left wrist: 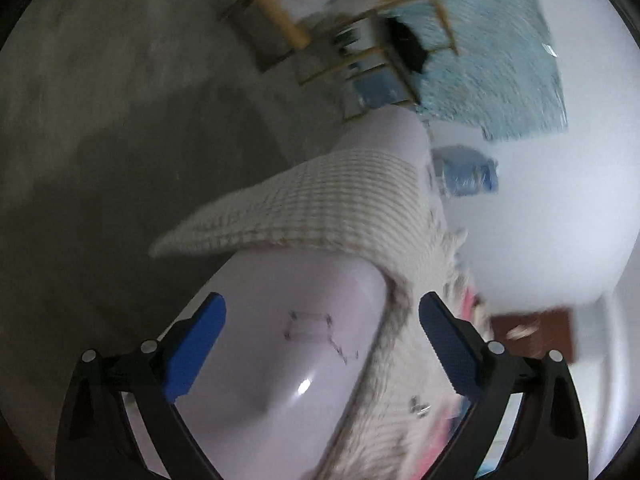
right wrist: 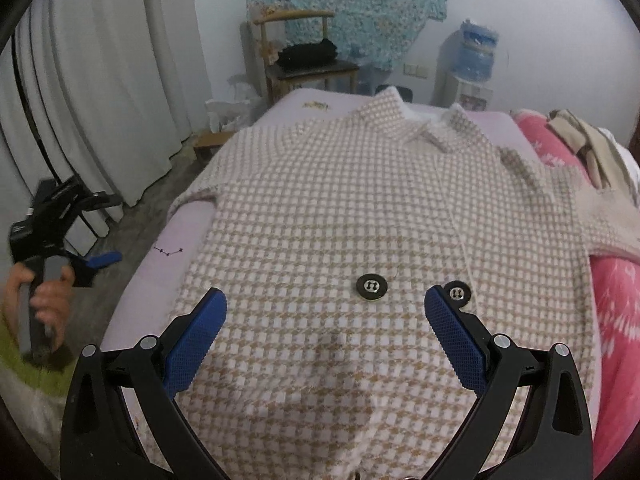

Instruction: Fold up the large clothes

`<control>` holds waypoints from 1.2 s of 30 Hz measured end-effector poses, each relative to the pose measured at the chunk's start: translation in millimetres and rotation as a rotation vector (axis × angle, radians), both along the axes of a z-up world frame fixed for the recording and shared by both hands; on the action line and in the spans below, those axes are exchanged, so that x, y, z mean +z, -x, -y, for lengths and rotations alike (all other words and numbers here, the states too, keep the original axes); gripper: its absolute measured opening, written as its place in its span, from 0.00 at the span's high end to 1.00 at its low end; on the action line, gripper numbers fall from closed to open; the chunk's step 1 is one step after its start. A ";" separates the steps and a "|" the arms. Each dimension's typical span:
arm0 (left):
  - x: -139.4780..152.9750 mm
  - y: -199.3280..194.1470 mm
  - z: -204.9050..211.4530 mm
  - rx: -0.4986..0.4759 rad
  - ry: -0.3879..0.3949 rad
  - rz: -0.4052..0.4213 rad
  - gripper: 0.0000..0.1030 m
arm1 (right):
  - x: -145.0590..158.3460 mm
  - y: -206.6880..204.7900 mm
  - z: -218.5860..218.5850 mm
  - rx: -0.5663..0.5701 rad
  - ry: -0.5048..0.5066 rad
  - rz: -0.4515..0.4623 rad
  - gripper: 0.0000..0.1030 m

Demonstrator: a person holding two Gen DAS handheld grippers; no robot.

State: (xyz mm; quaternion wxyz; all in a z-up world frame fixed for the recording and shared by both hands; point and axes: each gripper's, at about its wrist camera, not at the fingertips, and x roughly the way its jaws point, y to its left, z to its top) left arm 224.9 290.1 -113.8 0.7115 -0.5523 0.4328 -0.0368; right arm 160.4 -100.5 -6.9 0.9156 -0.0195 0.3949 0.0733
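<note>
Houndstooth coat (right wrist: pixel 360 208) lay spread flat on the bed (right wrist: pixel 160 240), ready for folding. Both tools gaped empty: right tool (right wrist: pixel 325 334) over the hem, left tool (left wrist: pixel 322 344) at the sleeve (left wrist: pixel 304 204), twelve o'clock.

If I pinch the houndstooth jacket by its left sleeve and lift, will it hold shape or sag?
Probably sags: the houndstooth jacket lies limp on the bed, its sleeve drooping over the edge. The thick, fuzzy weave suggests some weight and good grip.

A wooden chair (right wrist: pixel 308 56) holding a black bag (right wrist: pixel 308 53) stands near a water dispenser (right wrist: pixel 470 68).
</note>
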 end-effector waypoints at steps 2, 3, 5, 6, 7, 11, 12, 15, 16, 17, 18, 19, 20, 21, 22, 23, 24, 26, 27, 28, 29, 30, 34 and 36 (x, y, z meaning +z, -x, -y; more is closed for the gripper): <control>-28.5 -5.9 -9.3 0.042 0.155 -0.045 0.09 | -3.8 -5.4 0.8 -0.007 0.000 -0.016 0.08; -43.0 -9.6 -12.0 0.054 0.226 -0.071 0.09 | -4.4 -6.3 1.4 -0.009 -0.001 -0.020 0.08; -63.3 -13.4 -15.1 0.088 0.309 -0.116 0.09 | -7.7 -10.0 2.2 -0.015 0.000 -0.031 0.08; -76.4 -17.1 -15.2 0.099 0.360 -0.141 0.09 | -7.8 -10.0 1.0 -0.018 0.001 -0.033 0.08; -82.7 -19.2 -17.5 0.104 0.389 -0.152 0.09 | -9.4 -11.6 1.4 -0.021 0.002 -0.038 0.08; -116.2 -38.8 -20.6 0.129 0.551 -0.183 0.08 | -15.8 -17.9 2.8 -0.034 0.003 -0.059 0.08; -128.1 -45.7 -22.8 0.143 0.599 -0.188 0.08 | -17.1 -19.5 2.9 -0.037 0.002 -0.064 0.08; -157.6 -62.9 -24.3 0.177 0.708 -0.229 0.08 | -21.1 -23.9 5.7 -0.041 0.002 -0.073 0.08; -164.0 -68.9 -23.7 0.173 0.714 -0.246 0.08 | -21.9 -24.6 6.1 -0.044 0.005 -0.076 0.08; -169.6 -74.0 -20.8 0.163 0.709 -0.262 0.08 | -23.3 -26.6 8.0 -0.046 0.007 -0.077 0.08; -174.3 -81.0 -19.6 0.149 0.703 -0.283 0.08 | -22.6 -25.8 8.0 -0.049 0.008 -0.077 0.08; -178.5 -84.3 -17.9 0.147 0.702 -0.291 0.08 | -22.8 -26.4 9.2 -0.054 0.009 -0.078 0.08; -183.5 -86.6 -17.6 0.164 0.706 -0.294 0.08 | -23.4 -27.0 11.2 -0.060 0.009 -0.080 0.08; -186.8 -87.8 -18.3 0.184 0.702 -0.303 0.08 | -24.3 -27.7 13.7 -0.067 0.008 -0.082 0.08; -188.5 -89.1 -20.1 0.200 0.696 -0.308 0.10 | -24.7 -29.2 17.1 -0.073 0.008 -0.083 0.08; -187.8 -89.7 -24.1 0.222 0.676 -0.309 0.14 | -24.8 -29.5 19.4 -0.079 0.008 -0.084 0.08; -184.6 -90.3 -29.4 0.239 0.633 -0.314 0.25 | -25.0 -30.0 21.3 -0.083 0.009 -0.084 0.08; -173.6 -91.9 -38.7 0.251 0.554 -0.320 0.46 | -24.6 -29.4 26.7 -0.097 0.009 -0.081 0.08; -169.2 -93.5 -43.3 0.256 0.516 -0.324 0.61 | -24.6 -29.0 29.1 -0.104 0.008 -0.080 0.08; -156.0 -94.2 -53.1 0.266 0.431 -0.325 0.77 | -24.8 -29.5 30.6 -0.108 0.007 -0.081 0.08; -147.6 -94.5 -57.7 0.273 0.370 -0.313 0.83 | -25.0 -29.5 32.8 -0.114 0.003 -0.081 0.08; -126.2 -98.9 -67.0 0.275 0.252 -0.282 0.86 | -25.0 -28.6 34.7 -0.117 0.001 -0.080 0.08; -33.0 -102.2 -79.7 0.271 -0.094 -0.127 0.90 | -22.2 -25.6 41.2 -0.126 -0.008 -0.065 0.08; 36.4 -101.1 -67.6 0.233 -0.298 0.013 0.90 | -21.9 -25.0 42.1 -0.128 -0.007 -0.062 0.08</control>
